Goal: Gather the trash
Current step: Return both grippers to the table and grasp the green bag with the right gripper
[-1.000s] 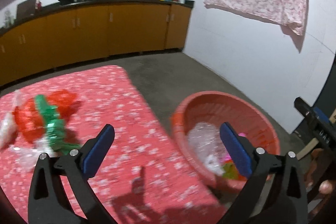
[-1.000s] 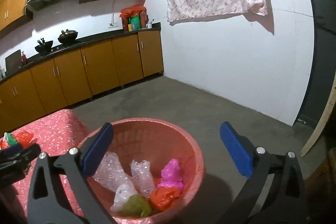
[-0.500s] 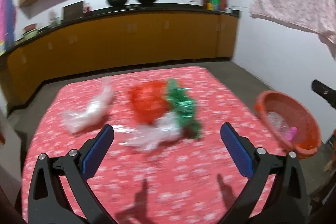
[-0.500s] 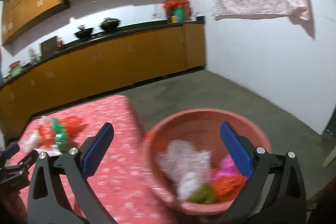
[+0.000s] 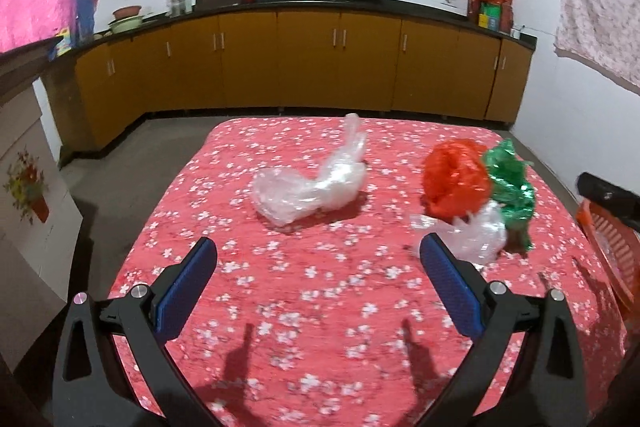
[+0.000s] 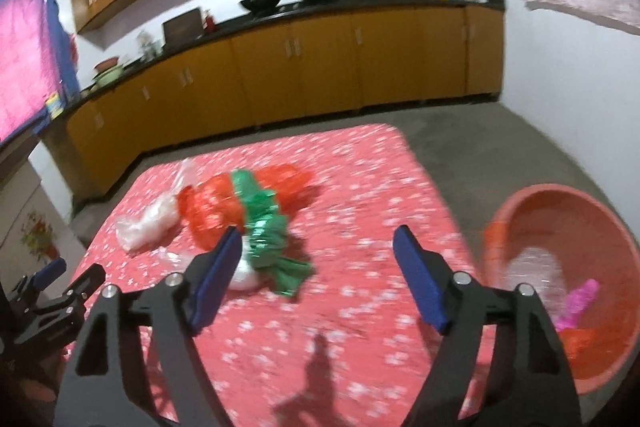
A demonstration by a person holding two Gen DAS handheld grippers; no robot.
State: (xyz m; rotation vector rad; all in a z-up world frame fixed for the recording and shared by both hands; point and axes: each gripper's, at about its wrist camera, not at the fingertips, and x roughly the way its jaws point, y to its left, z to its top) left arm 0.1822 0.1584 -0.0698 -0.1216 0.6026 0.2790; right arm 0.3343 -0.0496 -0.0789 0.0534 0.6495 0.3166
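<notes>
- Trash, remaining: a red bag (image 5: 456, 179), a green foil wrapper (image 5: 510, 183) and a small clear wad (image 5: 478, 235) lie bunched and touching at right of centre in my left view; a larger clear plastic bag (image 5: 316, 179) lies apart from them at centre. All rest loose on the worktop (image 5: 280, 291), none held.
- Same cluster in my right view: red bag (image 6: 212, 207) and green foil wrapper (image 6: 268, 231) sit at centre left, just beyond my near pad.
- Trash, collected: the red basin (image 6: 592, 211) at the lower right of my right view already holds clear and pink pieces. I judge it stands off the worktop's edge so items can be dropped straight in.
- Left gripper (image 5: 316, 291): jaws wide, nothing between them, above bare cloth with the large clear bag ahead; I read it as lined up for that piece.
- Right gripper (image 6: 320, 275): jaws closing, nothing between the pads; the green wrapper lies just past the left pad.
- Edges: the cluster sits near the worktop's right edge in my left view, the basin rim (image 5: 612, 239) close beyond.
- Open room: bare cloth fills the lower frame in both views; approach is unobstructed. My other gripper shows at the lower left of the right view, well apart.
</notes>
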